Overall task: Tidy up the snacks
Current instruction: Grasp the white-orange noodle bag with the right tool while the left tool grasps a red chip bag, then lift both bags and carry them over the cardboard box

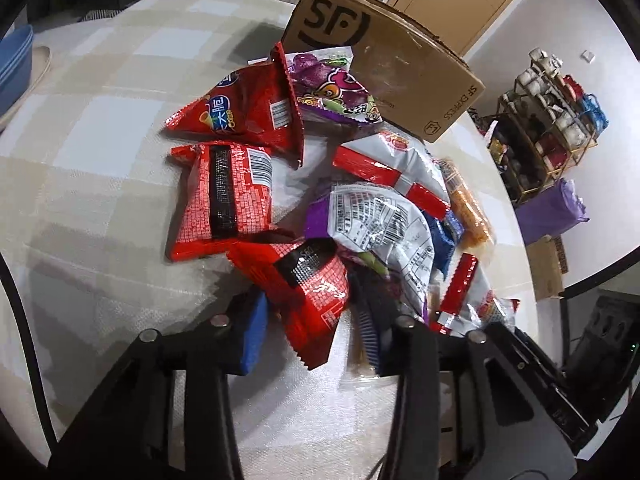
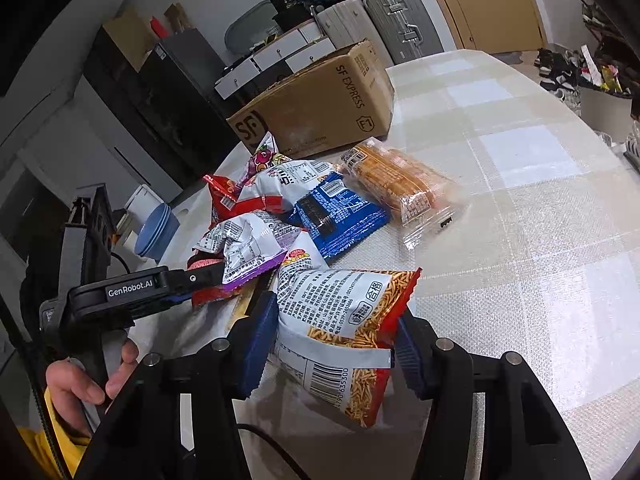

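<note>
A heap of snack packets lies on the checked tablecloth [image 2: 520, 200] in front of a brown cardboard box [image 1: 380, 68] [image 2: 320, 108]. My left gripper [image 1: 310, 320] [image 2: 196, 284] is at the near edge of the heap, its blue pads closed on the corner of a red packet [image 1: 316, 280]. A second red packet [image 1: 224, 200] and a red cone-chip bag [image 1: 244, 112] lie beyond it. My right gripper [image 2: 332, 344] is shut on a white-and-red packet of fried sticks [image 2: 340, 320], held just off the cloth. A blue packet [image 2: 336, 216] and an orange biscuit pack [image 2: 396, 184] lie further on.
Stacked blue bowls [image 1: 16, 60] [image 2: 156, 228] stand at the table's edge. A wire rack of goods [image 1: 548, 120] stands on the floor beyond the table. Suitcases [image 2: 400, 20] and cabinets line the back wall. A hand [image 2: 80, 380] grips the left gripper's handle.
</note>
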Motion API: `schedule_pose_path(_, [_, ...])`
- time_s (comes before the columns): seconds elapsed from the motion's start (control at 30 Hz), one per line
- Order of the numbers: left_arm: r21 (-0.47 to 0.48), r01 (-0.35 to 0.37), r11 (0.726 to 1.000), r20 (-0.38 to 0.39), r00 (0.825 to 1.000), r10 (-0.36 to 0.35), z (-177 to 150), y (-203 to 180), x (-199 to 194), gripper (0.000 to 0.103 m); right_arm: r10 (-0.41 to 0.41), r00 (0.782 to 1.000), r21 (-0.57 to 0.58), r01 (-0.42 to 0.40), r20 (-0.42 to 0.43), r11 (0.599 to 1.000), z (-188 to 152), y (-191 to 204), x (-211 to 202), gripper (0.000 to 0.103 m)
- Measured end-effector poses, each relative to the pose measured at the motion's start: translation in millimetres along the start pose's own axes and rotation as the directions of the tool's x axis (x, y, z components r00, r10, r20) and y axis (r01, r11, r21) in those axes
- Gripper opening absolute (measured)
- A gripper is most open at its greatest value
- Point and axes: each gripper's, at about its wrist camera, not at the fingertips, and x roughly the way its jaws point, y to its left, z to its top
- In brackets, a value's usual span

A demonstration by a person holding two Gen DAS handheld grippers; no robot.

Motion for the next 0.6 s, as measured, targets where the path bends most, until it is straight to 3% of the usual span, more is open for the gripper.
schedule_pose_path(0.13, [-0.007,0.031,0.999,0.008,0.999,-0.031,2.4,1.1,-3.3,0.028,-0.001,1.000,0.002,0.001,0.005,1.000,0.9,0.9,-1.6,0.053])
schedule_pose_path(0.4, [0.028,0.026,0.999,0.024,0.999,-0.027,-7.0,2.2,-15.1,0.025,0.013,1.000,-0.009,-0.013,0.015,1.000,0.7,8.7,-3.5,0.052])
schedule_pose_path(0.6, [0.046,0.057,0.997,0.032,0.998,-0.059,-21.3,19.5,-41.2,0.023,0.013,0.999,-0.004,-0.013,0.034,1.000,2.4,14.3,-12.0,0.052])
